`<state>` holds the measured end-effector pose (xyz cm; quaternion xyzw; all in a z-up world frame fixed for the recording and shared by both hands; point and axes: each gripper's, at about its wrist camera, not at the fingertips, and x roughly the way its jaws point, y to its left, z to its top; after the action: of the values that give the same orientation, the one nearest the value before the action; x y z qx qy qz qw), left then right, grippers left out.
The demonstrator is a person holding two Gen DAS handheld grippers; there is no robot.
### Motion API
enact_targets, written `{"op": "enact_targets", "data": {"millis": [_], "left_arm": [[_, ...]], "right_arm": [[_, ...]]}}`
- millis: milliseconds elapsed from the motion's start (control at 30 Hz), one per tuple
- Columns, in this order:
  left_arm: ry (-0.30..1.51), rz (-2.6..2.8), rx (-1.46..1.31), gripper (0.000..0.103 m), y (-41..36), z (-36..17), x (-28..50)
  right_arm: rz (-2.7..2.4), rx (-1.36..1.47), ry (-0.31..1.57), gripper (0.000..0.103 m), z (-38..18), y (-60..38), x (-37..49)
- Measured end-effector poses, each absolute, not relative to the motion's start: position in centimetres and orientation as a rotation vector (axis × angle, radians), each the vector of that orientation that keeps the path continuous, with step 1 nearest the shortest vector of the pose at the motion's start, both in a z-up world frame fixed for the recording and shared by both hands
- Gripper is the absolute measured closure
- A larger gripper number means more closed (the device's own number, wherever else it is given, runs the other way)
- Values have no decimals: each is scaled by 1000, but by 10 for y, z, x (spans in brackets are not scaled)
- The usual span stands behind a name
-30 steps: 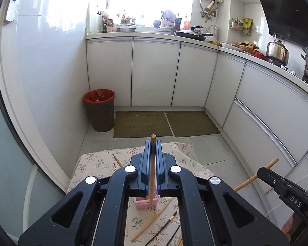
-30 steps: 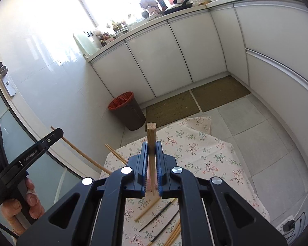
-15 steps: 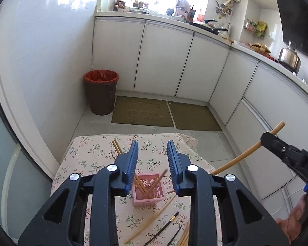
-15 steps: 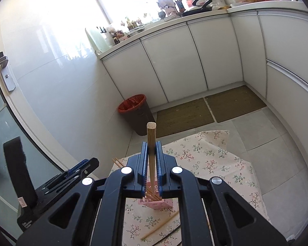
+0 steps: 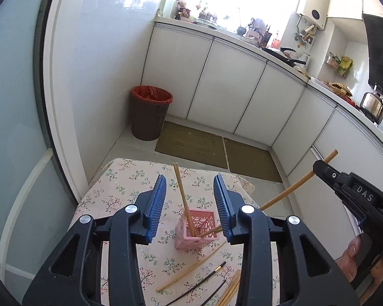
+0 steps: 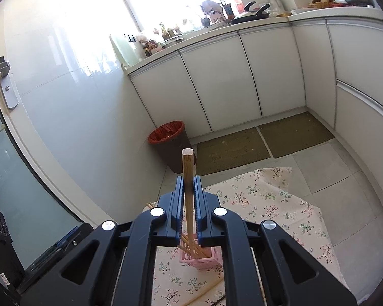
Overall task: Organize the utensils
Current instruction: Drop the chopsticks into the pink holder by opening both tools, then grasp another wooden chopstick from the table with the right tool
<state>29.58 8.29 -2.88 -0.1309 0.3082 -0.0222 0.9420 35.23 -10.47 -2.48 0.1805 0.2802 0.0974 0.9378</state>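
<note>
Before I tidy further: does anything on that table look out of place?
Yes. Several loose chopsticks lie scattered at odd angles on the floral tablecloth in front of the pink holder, which already has a few leaning inside.

Table (image 5: pixel 120 186) far-left cloth bare, pink holder (image 5: pixel 198 228) mid-table with leaning chopsticks (image 5: pixel 182 199), loose chopsticks (image 5: pixel 191 271) crowd near edge
</note>
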Motion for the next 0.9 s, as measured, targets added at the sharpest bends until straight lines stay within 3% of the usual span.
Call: {"op": "enact_targets", "data": {"millis": [433, 500, 633, 733, 900], "left_arm": [[668, -44, -238, 64, 80, -42, 303], [672, -47, -236, 63, 78, -43, 303], [665, -51, -224, 55, 75, -41, 300], [664, -56, -220, 55, 73, -39, 298], [657, -61, -210, 54, 71, -37, 290]], "right_arm": [[232, 322, 626, 89, -55, -89, 374], [235, 331, 627, 80, -52, -90, 369], [235, 352, 610, 77, -49, -99, 352], [225, 391, 612, 68, -51, -113, 336], [80, 461, 744, 51, -93, -154, 331]]}}
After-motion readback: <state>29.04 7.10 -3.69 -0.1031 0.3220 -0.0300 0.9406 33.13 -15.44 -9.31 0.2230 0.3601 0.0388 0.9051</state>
